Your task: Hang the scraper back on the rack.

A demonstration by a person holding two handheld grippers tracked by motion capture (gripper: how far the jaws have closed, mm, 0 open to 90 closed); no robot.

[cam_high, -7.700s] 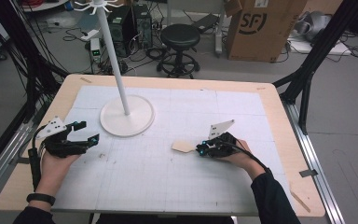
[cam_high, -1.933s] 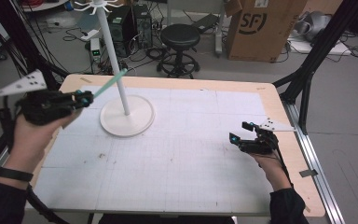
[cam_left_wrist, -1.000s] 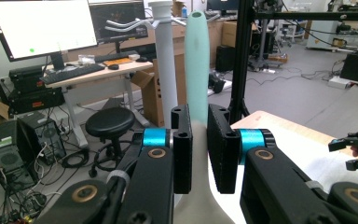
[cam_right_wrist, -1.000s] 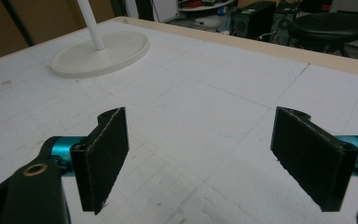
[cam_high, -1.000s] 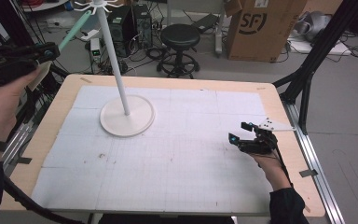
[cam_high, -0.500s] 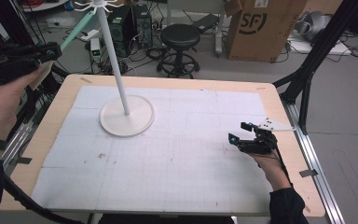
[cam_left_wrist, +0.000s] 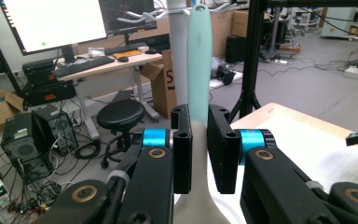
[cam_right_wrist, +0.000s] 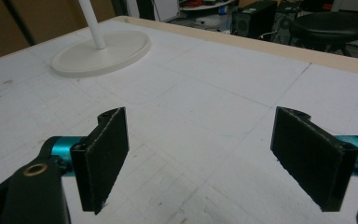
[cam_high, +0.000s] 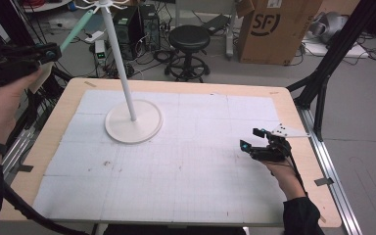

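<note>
At far left, raised above the table's edge, the left gripper (cam_high: 48,53) is clamped on the handle of a pale green utensil (cam_left_wrist: 199,60), which angles up toward the top of a tall white stand (cam_high: 119,58). In the left gripper view, the handle's tip has a small hole and sits just beside the stand's hooks (cam_left_wrist: 140,17). The step in hand appears to be hanging the utensil; next, that hole likely must be threaded onto a hook. At right, the right gripper (cam_high: 254,138) rests low over the white mat (cam_high: 186,171), jaws wide apart, empty.
</note>
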